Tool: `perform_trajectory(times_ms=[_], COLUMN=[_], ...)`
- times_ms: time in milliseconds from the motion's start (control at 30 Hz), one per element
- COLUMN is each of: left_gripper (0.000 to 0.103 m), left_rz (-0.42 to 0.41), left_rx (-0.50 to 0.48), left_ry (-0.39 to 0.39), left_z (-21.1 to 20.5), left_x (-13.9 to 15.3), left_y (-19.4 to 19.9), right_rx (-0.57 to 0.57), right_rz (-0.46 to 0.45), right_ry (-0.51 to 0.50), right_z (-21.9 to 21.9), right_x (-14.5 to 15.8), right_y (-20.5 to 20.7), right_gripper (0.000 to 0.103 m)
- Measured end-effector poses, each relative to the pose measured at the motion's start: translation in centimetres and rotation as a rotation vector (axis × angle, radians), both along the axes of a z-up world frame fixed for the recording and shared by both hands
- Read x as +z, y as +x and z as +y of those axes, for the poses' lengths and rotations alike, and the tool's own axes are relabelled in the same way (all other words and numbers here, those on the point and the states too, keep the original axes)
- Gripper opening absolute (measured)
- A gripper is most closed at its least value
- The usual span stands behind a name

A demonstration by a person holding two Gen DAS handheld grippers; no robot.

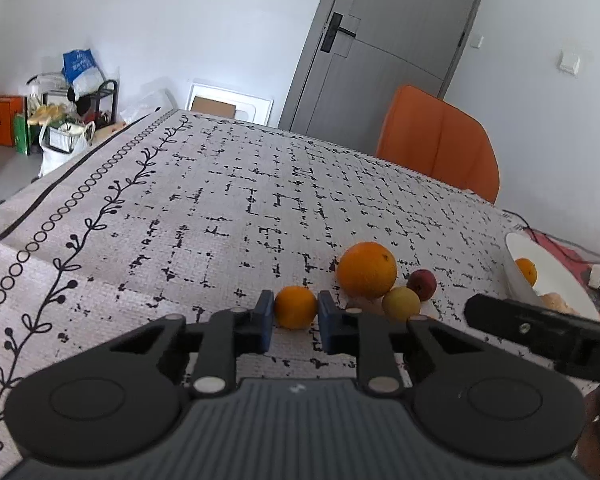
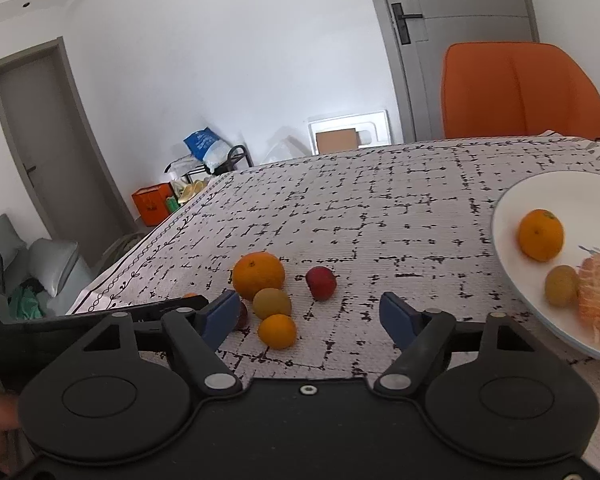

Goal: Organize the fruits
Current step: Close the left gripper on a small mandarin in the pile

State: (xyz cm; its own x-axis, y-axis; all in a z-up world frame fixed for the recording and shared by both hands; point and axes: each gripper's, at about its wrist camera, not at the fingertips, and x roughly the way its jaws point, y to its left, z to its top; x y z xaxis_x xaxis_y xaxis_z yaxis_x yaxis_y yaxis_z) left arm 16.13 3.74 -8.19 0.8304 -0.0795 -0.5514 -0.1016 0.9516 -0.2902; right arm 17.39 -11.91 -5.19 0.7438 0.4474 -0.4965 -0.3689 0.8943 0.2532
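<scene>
My left gripper [image 1: 295,307] is shut on a small orange [image 1: 295,306] that rests on the patterned tablecloth. Just to its right lie a large orange [image 1: 366,269], a yellow-green fruit [image 1: 401,303] and a dark red fruit [image 1: 421,284]. My right gripper [image 2: 310,318] is open and empty, low over the cloth, with a small orange [image 2: 277,331] between its blue fingers, nearer the left one. The large orange [image 2: 258,275], the yellow-green fruit [image 2: 272,303] and the red fruit [image 2: 321,283] lie just beyond. A white plate [image 2: 508,208] at the right holds an orange [image 2: 540,234], a small green fruit [image 2: 561,285] and a peeled citrus [image 2: 599,298].
The table's left edge drops off to a cluttered floor with bags and boxes [image 1: 60,120]. An orange chair [image 1: 440,140] stands at the far side of the table. The plate's rim [image 1: 514,268] shows at the right of the left wrist view, with my right gripper's black arm [image 1: 540,332] in front of it.
</scene>
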Motion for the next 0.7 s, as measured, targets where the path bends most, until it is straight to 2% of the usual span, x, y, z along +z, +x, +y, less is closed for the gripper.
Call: perform_trajectory(times_ms=[133,700], left_gripper=[0.022,0.022], left_rz=[0.001,-0.005], left_rx=[0.005,0.057], left_ry=[0.009,0.021], left_z=[0.6,3.2], left_x=[0.2,0.9], left_y=[-0.2,-1.7], right_rx=[0.026,0.087], right_rz=[0.009,0.014], right_ry=[0.000,-0.008], right_z=[0.6,4.0], right_x=[-0.1,0.0], right_y=[0.7,1.5], right_gripper=[0.063,0.057])
